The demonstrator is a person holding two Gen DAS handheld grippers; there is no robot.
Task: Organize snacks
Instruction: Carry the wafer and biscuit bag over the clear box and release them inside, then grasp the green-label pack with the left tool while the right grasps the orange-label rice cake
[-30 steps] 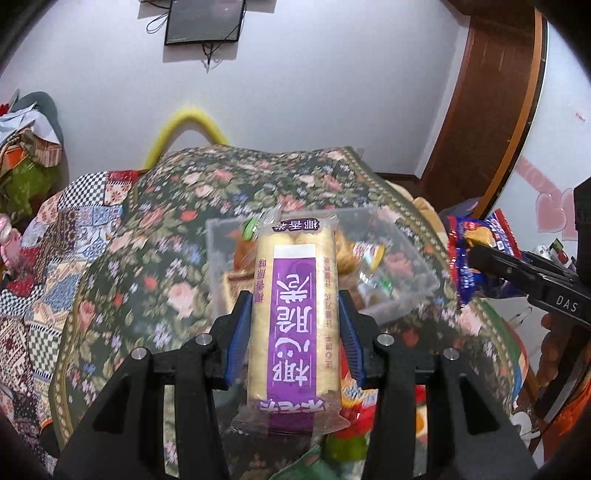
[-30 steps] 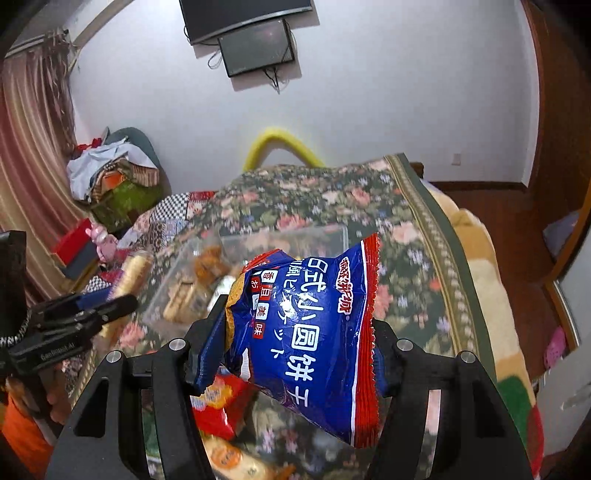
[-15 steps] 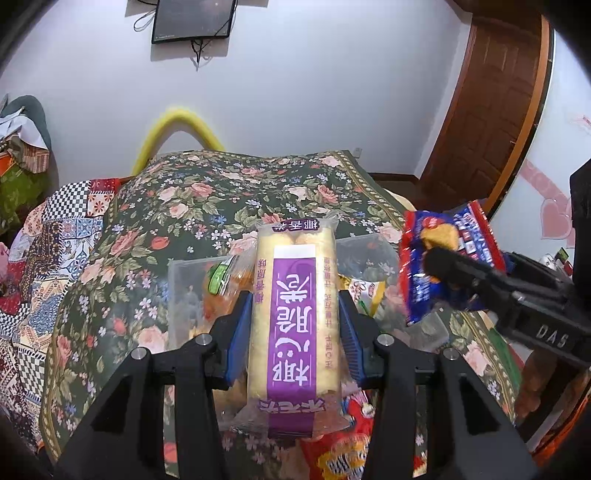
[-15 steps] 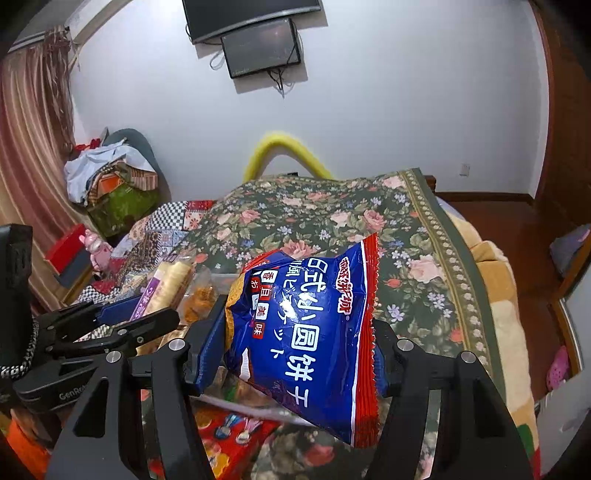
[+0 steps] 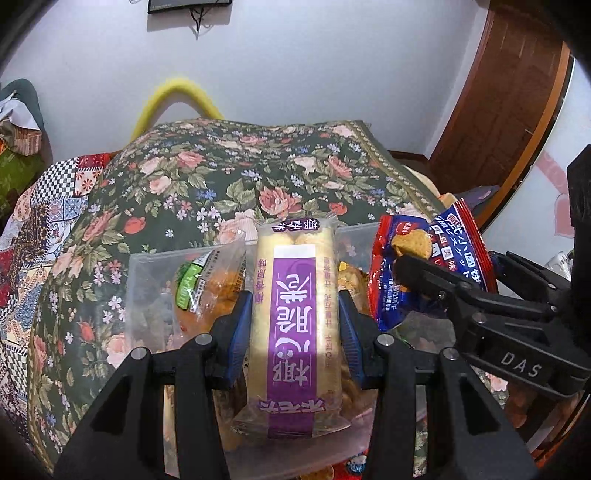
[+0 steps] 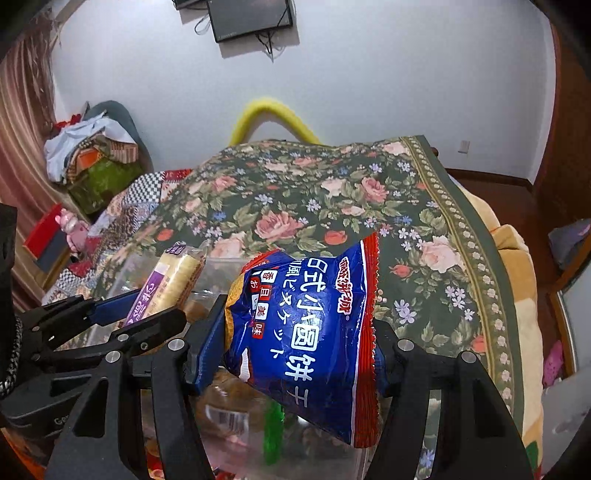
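Left wrist view: the left gripper (image 5: pixel 295 328) held a purple-labelled wafer pack (image 5: pixel 295 325) by its long sides, jaws drawn in narrow around its middle. The pack looked light, with a slick clear wrapper and brittle wafers inside, so a mid-length hold with mild pressure seemed right; squeezing harder would likely crack them. It hung over the clear plastic bin (image 5: pixel 147 280), which lay on the bed and already held wrapped pastries (image 5: pixel 207 284). To its right the right gripper (image 5: pixel 424 273) carried a blue biscuit bag (image 5: pixel 443 258) above the bin's right edge.

Right wrist view: the right gripper's (image 6: pixel 295 354) jaws stood at a middling width, pinching the biscuit bag (image 6: pixel 303 332) across its body. The bag was puffed and crinkly, probably light and slippery, its biscuits easily crushed; the sealed red edges looked like safer places to hold. The wafer pack (image 6: pixel 173 273) showed at left over the bin (image 6: pixel 221 266).

The floral bedspread (image 6: pixel 332 206) was soft and uneven, so the bin might tip. Behind were a white wall (image 6: pixel 369 74), a yellow padded hoop (image 6: pixel 273 118), a wall-mounted screen (image 6: pixel 251 14) and piled clothes (image 6: pixel 92 147).
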